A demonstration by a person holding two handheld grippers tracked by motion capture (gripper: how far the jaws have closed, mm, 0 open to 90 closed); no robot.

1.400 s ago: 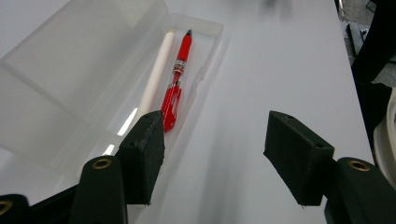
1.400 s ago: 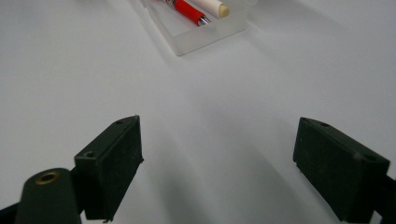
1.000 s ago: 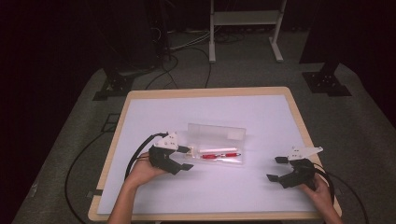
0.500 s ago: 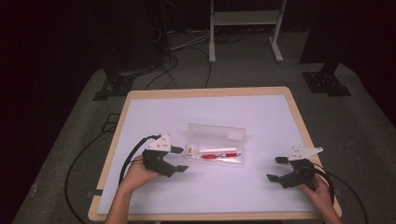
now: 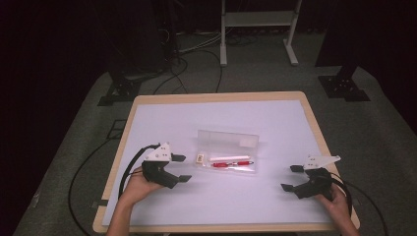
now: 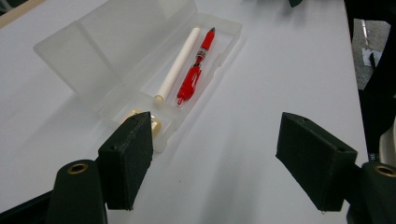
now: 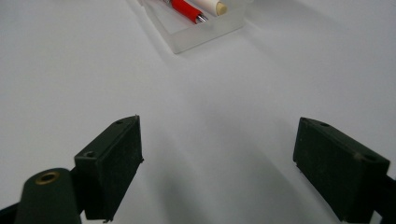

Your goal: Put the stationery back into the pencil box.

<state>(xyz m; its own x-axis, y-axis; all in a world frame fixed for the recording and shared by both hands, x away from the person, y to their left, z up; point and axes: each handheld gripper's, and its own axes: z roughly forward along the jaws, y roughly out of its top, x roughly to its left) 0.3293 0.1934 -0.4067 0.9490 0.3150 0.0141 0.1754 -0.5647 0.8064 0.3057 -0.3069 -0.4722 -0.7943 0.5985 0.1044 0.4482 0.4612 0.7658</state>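
Observation:
An open clear plastic pencil case point(image 5: 228, 140) lies mid-table with its lid folded back. Its tray holds a red pen point(image 5: 231, 164), a white stick point(image 5: 228, 158) and, at the left end, a small cream eraser point(image 5: 199, 158). My left gripper point(image 5: 183, 168) sits a short way left of the case. Its jaws have just been opening and nothing is between them. In the left gripper view the gripper point(image 6: 219, 158) faces the pen point(image 6: 196, 70), the stick point(image 6: 180, 60) and the eraser point(image 6: 156, 125). My right gripper point(image 5: 289, 178) stands open right of the case, empty point(image 7: 217, 163).
The white table top has a wooden rim point(image 5: 216, 97). Cables trail from both grippers over the table's near corners. Beyond the table, on the dark floor, stand frame legs point(image 5: 223, 54) and black stand bases point(image 5: 344, 86).
My left gripper has drawn back to the left, away from the case's left end, and its jaws have widened. The eraser stays at the case. The right gripper has kept still.

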